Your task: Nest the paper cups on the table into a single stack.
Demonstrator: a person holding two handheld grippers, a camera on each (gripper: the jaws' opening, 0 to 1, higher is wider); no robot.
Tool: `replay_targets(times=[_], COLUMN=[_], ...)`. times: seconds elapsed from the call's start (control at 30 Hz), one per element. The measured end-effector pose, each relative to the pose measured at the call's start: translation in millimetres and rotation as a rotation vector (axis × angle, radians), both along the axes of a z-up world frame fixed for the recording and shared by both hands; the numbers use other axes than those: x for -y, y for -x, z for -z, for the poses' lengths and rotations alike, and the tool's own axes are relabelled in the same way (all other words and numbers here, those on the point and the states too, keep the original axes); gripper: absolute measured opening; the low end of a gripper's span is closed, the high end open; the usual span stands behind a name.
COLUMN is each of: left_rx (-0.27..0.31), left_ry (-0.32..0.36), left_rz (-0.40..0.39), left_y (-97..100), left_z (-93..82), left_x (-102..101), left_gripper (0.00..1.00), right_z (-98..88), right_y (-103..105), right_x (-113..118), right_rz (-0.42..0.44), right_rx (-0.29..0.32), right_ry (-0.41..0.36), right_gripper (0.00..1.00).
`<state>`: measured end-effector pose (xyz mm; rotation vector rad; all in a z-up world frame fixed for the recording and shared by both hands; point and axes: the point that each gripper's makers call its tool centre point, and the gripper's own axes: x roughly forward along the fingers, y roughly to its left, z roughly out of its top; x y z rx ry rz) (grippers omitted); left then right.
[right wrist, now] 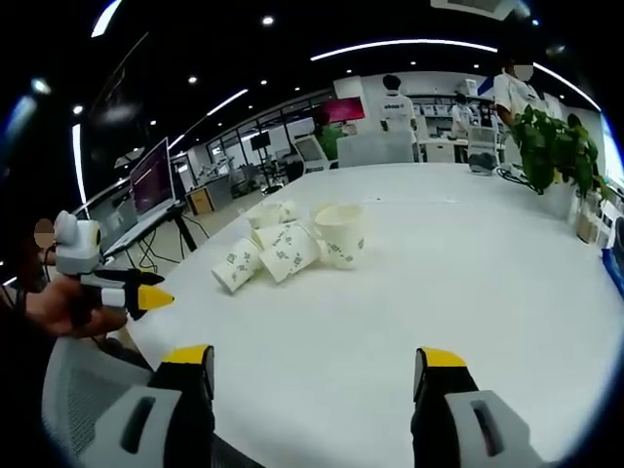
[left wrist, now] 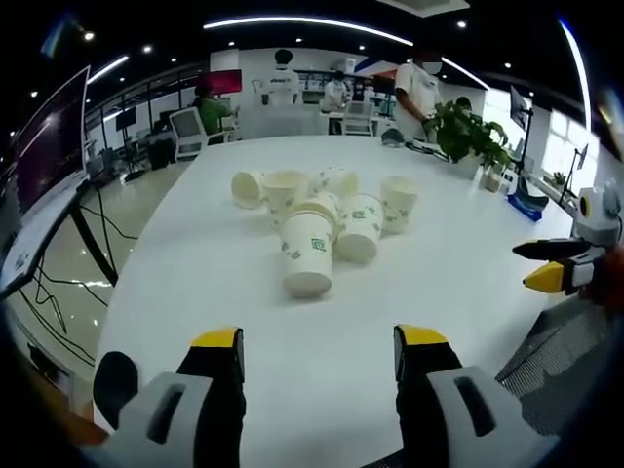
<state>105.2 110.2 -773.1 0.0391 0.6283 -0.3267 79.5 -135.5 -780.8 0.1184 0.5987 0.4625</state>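
Both left tongs (left wrist: 317, 351) and right tongs (right wrist: 317, 366) hang released, grasping nothing, over the near edge of the white counter (left wrist: 322, 400). Farther in, the white green-printed paper cups (left wrist: 322, 219) sit clustered, several toppled; nesting looks barely begun. The right gripper view shows one cup (right wrist: 340, 233) standing upright; the left gripper view shows a potted plant (left wrist: 468, 135) beyond

Six paper cups (left wrist: 308, 255), one table (left wrist: 448, 292), one potted plant (left wrist: 468, 132).

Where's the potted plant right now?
The plant stands at the table's far right edge in the left gripper view, beyond the cluster of paper cups; the right gripper view shows it upper right too.
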Motion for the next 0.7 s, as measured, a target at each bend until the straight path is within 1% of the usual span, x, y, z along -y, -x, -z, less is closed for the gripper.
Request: replay_targets(times=[0.13,0.3,0.5,0.7], left_rx=[0.001,-0.002,-0.004,-0.009], left_ry=[0.007,0.019,0.022,0.021], left_rz=[-0.009,-0.022,-0.016,-0.009], left_y=[-3.9,-5.2,-4.5,-5.1], left_z=[2.6,5.3,6.5,9.4], left_x=[-5.5,-10.2,-7.8,-6.1], left_gripper=[0.61,0.61,0.60,0.60], right_z=[-0.5,1.9,2.6,-1.1], right_y=[0.7,2.4,5.7,5.2], right_x=[-2.4,-1.7,-4.3,-7.1], right_rz=[-0.008,-0.004,-0.002,-0.011], right_rx=[-0.001,-0.023,-0.038,-0.049], right_ry=[0.000,-0.014,-0.018,-0.021], right_gripper=[0.85,0.82,0.81,0.80])
